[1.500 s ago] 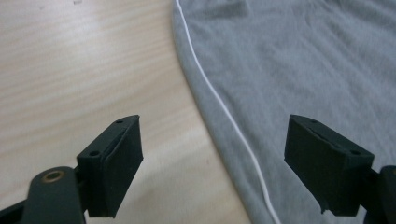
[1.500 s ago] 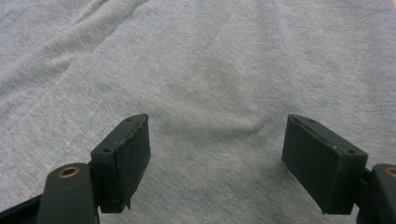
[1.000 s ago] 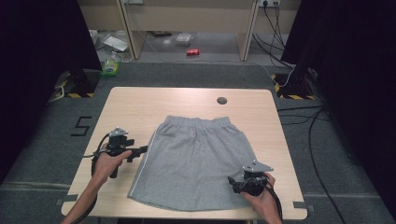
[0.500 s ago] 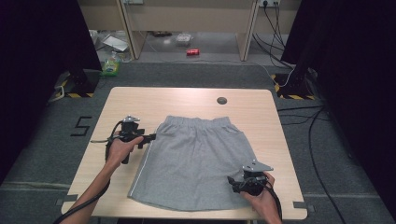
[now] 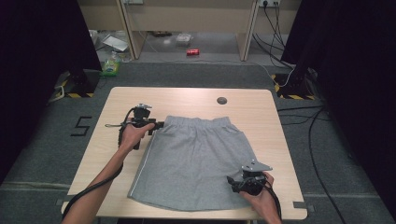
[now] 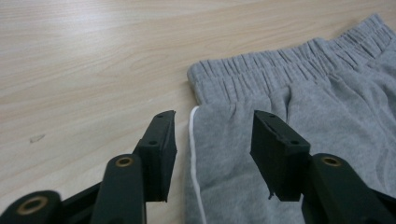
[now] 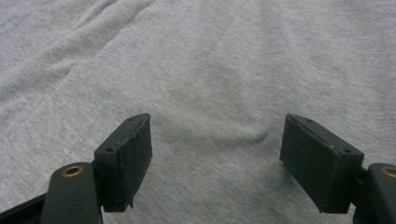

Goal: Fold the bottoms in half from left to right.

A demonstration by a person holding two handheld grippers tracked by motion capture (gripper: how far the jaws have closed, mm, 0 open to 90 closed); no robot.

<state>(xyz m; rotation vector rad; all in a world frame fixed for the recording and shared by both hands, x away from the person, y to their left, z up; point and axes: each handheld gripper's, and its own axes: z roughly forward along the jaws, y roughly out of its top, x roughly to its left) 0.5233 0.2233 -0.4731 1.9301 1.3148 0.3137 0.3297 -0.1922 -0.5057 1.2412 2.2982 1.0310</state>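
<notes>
Grey shorts (image 5: 196,163) lie flat on the wooden table (image 5: 261,107), elastic waistband (image 6: 289,60) at the far side, a white stripe (image 6: 194,154) down their left seam. My left gripper (image 5: 158,125) is open at the waistband's left corner; in the left gripper view (image 6: 214,140) its jaws straddle the seam just below the waistband. My right gripper (image 5: 231,182) rests open on the lower right part of the shorts; in the right gripper view (image 7: 217,154) grey cloth (image 7: 210,70) lies between and beyond its wide-apart jaws.
A small dark round disc (image 5: 222,100) sits on the table near its far edge. Bare wood shows left of the shorts (image 6: 84,60). Cables (image 5: 322,140) run over the floor at the right; a green bottle (image 5: 110,65) and red can (image 5: 192,52) lie beyond the table.
My left gripper has moved away from the near left of the table, forward and right, up to the waistband's left corner. The right gripper has stayed on the shorts' lower right.
</notes>
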